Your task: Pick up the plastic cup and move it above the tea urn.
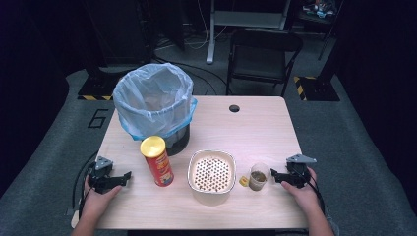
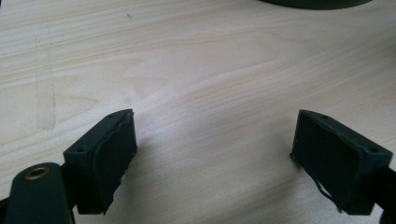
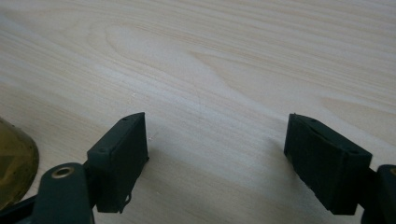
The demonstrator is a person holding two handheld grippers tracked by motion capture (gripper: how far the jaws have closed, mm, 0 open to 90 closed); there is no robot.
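Black tools [image 1: 129, 175] [image 1: 273, 174] gape beside cup [image 1: 258, 177]

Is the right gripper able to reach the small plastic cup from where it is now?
Probably yes. The right gripper sits just beside the small plastic cup, jaws open and empty, with bare table between them and nothing in the way.

Only legible mark: big "6" on the grey floor [image 1: 98, 118], left of the table [image 1: 255, 128]. Red chip can [image 1: 157, 161] print too blurry to read.
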